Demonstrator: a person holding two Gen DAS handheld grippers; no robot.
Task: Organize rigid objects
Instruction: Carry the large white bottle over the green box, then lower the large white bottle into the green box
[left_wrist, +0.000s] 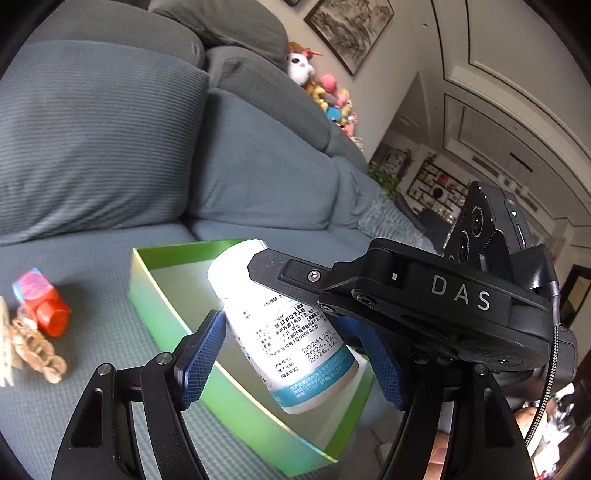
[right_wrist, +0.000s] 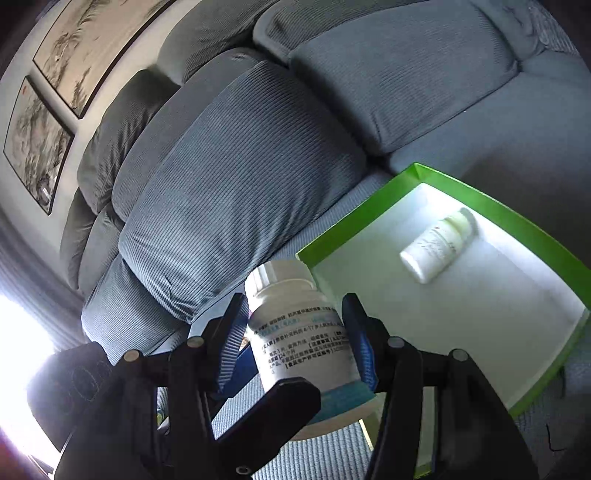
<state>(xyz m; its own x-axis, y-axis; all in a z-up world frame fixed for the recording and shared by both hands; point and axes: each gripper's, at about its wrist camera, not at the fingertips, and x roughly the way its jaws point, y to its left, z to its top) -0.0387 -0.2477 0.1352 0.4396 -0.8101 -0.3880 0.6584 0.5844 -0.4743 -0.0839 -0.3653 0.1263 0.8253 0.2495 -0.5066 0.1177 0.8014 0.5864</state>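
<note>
A white bottle (left_wrist: 291, 332) with a printed label and a teal band hangs tilted above the green box (left_wrist: 162, 306) on the sofa seat. My right gripper (right_wrist: 295, 301) is shut on this bottle (right_wrist: 295, 332), its blue pads pressing both sides. In the left wrist view it reaches in from the right, with one finger (left_wrist: 280, 271) across the bottle near the cap. My left gripper (left_wrist: 291, 343) stands open around the same bottle, its pads wider apart than the bottle. One of its fingers (right_wrist: 280, 402) crosses under the bottle's base. A second white bottle (right_wrist: 439, 243) lies inside the box (right_wrist: 480, 192).
A red-capped item with a pink and blue label (left_wrist: 40, 299) and a tan braided piece (left_wrist: 37, 347) lie on the seat left of the box. Grey-blue back cushions (right_wrist: 240, 177) rise behind. Plush toys (left_wrist: 325, 92) sit at the sofa's far end.
</note>
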